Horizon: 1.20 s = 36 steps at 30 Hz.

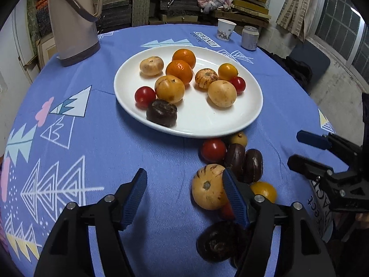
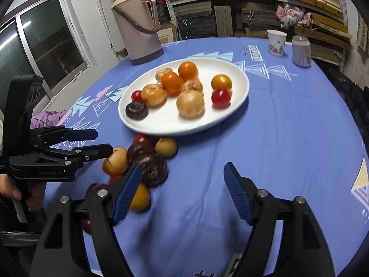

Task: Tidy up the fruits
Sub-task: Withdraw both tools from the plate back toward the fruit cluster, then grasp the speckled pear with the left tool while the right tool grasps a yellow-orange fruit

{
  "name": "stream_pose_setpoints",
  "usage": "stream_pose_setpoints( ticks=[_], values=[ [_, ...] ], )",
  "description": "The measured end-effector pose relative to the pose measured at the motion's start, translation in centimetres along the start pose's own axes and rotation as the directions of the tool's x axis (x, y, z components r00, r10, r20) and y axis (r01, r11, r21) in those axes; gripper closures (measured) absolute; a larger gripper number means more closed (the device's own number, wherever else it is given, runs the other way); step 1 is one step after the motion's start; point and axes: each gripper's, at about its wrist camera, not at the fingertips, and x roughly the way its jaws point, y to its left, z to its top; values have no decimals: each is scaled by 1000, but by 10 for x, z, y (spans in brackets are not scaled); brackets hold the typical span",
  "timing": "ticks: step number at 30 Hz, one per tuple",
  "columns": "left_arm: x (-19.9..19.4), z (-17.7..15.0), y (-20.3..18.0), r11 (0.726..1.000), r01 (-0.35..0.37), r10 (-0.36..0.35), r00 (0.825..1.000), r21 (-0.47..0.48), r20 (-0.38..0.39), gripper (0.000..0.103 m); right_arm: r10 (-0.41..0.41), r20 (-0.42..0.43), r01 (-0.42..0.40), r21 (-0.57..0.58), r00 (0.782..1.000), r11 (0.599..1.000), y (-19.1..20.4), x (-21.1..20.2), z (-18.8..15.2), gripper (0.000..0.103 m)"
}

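Storeroom-like home space, shelves [image 2: 253, 4] stacked with boards and boxes, clothed table [image 2: 276, 127]

Ten fruits [image 1: 170, 89] sit on the white plate [image 1: 203, 124] (more lie loose [image 1: 233, 159] just beside its rim).

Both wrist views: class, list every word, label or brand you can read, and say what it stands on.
"GenRobot.AI": faint, on the body of the left gripper.
"...ect": the end of a cut-off word printed on the tablecloth, at its near edge.
Boxed word on the tablecloth near the paper cup: upside down, too blurred to read.
Label on the can: too small to read.
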Motion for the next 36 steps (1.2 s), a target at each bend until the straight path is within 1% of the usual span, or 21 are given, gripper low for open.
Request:
stream_pose_setpoints(
  ticks=[4, 7, 10, 11, 12, 13, 15, 16, 19, 22, 27, 29, 30, 31, 32, 33, 35, 36],
  values=[
    [2, -3, 0, 998, 58, -58, 998, -22, -23, 35, 13, -9, -13, 2, 1000, 1000, 3, 0, -6, 31],
    [5, -6, -7, 997, 78, -78, 997, -5, -29, 35, 41, -26, -41, -13, 999, 999, 9, 0, -12, 31],
    [15, -10, -10, 997, 77, -76, 995, 15, -61, 35, 65, -56, -67, -41, 996, 997, 17, 3, -19, 31],
    [21, -12, -9, 997, 80, -79, 994, 10, -73, 33, 63, -61, -66, -48, 996, 997, 19, 4, -21, 31],
    [23, -13, -5, 995, 102, -102, 993, -13, -65, 33, 60, -65, -63, -52, 996, 997, 21, 5, -24, 31],
    [25, -12, -2, 993, 113, -114, 991, -26, -64, 35, 60, -68, -64, -53, 996, 997, 22, 5, -25, 31],
    [26, -11, 1, 991, 134, -136, 990, -28, -45, 49, 60, -73, -64, -55, 995, 996, 24, 6, -27, 31],
    [25, -11, -1, 989, 150, -150, 988, -11, -36, 65, 60, -76, -65, -59, 995, 996, 26, 7, -27, 31],
    [22, -14, -10, 992, 116, -115, 993, 55, -19, 64, 76, -82, -83, -82, 994, 993, 32, 8, -27, 31],
    [22, -15, -4, 990, 133, -132, 991, 41, -19, 64, 75, -87, -84, -104, 993, 991, 37, 10, -28, 31],
    [23, -15, 2, 991, 128, -127, 992, 36, -21, 64, 78, -99, -90, -128, 992, 988, 40, 12, -29, 31],
    [26, -15, 1, 993, 116, -116, 993, 33, -21, 62, 90, -101, -103, -131, 991, 986, 41, 14, -29, 33],
    [28, -16, 2, 993, 110, -109, 994, 32, -23, 62, 101, -103, -114, -129, 990, 985, 42, 15, -29, 37],
    [30, -16, 1, 994, 101, -100, 995, 32, -28, 64, 108, -113, -122, -129, 988, 984, 43, 19, -28, 41],
    [29, -17, 0, 995, 93, -93, 995, 39, -25, 67, 116, -132, -133, -133, 984, 982, 45, 23, -29, 42],
    [28, -17, 0, 995, 88, -87, 996, 42, -25, 67, 123, -134, -141, -133, 983, 981, 47, 24, -30, 43],
    [28, -16, 3, 995, 90, -90, 996, 33, -26, 68, 130, -120, -145, -127, 984, 981, 48, 26, -30, 45],
    [28, -15, 5, 995, 91, -91, 995, 26, -28, 68, 134, -109, -147, -122, 985, 982, 48, 26, -29, 49]
  ],
)
